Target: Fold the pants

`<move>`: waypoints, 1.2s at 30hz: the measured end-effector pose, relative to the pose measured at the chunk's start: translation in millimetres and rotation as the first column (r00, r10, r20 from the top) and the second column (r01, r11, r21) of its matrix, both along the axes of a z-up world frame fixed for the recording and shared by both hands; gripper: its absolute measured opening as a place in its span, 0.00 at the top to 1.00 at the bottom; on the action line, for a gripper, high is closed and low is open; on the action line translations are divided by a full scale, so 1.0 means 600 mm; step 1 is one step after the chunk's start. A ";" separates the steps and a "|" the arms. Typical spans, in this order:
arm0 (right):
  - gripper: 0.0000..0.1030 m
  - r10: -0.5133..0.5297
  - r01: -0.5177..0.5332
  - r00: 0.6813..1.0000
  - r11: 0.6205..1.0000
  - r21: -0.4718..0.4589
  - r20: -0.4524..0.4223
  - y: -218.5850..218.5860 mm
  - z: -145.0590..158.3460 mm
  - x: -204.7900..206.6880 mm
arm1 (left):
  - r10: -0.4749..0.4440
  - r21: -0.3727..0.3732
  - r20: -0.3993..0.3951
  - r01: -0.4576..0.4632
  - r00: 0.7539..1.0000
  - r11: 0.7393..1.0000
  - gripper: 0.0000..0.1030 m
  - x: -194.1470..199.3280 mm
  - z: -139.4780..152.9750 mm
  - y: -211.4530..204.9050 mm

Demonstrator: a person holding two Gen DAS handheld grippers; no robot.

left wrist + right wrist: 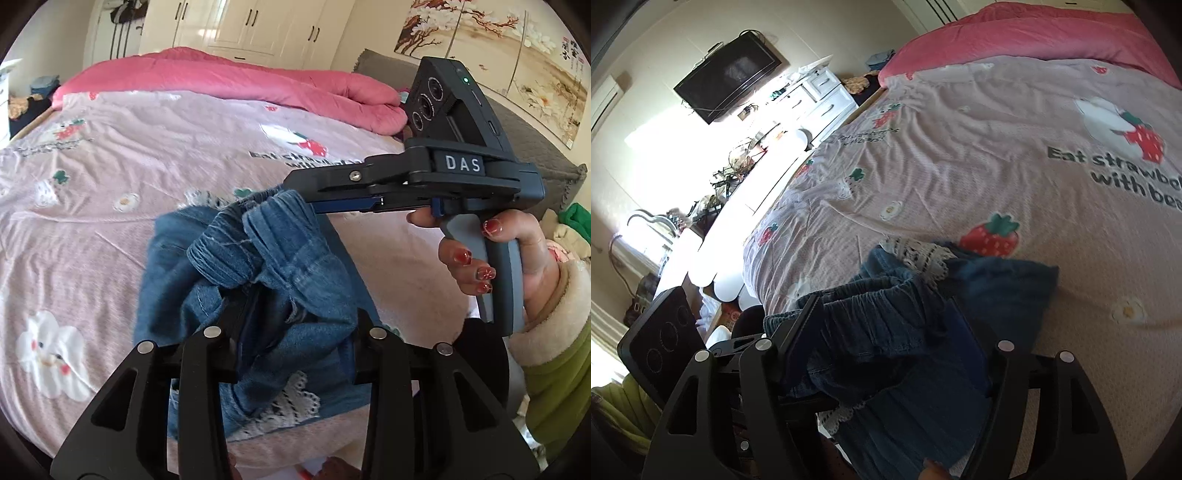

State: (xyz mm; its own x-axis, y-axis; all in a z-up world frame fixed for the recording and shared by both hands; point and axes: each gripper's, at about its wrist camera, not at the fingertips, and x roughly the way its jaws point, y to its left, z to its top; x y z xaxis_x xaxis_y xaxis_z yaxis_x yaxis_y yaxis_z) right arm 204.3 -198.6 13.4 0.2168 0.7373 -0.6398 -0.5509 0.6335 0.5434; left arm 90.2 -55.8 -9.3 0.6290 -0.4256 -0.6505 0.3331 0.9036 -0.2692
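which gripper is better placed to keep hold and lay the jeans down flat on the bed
Left. The left gripper has its jaws closed on bunched denim of the jeans. The right gripper has its jaws spread wide around the waistband, not pinching it.

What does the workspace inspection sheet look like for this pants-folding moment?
Surface: bed under a lilac strawberry-print sheet, wrinkled.
Job's things: denim pants with lace trim, bunched near the bed's near edge, not yet flat.
Clutter: pink quilt piled along the far side.
Grippers: left gripper closed on a fold of denim; right gripper with jaws apart, waistband between them, pads not pressing.
Cables: wires hanging by the wall television.
Surroundings: white dresser, wardrobe, wall painting.
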 end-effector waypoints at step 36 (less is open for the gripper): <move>0.43 0.293 -0.155 0.874 0.924 -0.349 0.388 0.087 0.073 -0.193 | -0.047 0.064 -0.165 0.059 0.985 0.996 0.37 0.119 0.023 0.084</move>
State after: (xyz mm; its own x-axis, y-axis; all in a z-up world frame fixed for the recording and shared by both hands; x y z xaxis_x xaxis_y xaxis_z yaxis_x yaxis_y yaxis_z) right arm 88.7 -146.7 57.2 0.3701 0.5882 -0.7191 -0.8301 0.5569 0.0284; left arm 161.6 -5.5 4.6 0.4897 -0.4067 -0.7712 0.3377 0.9040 -0.2623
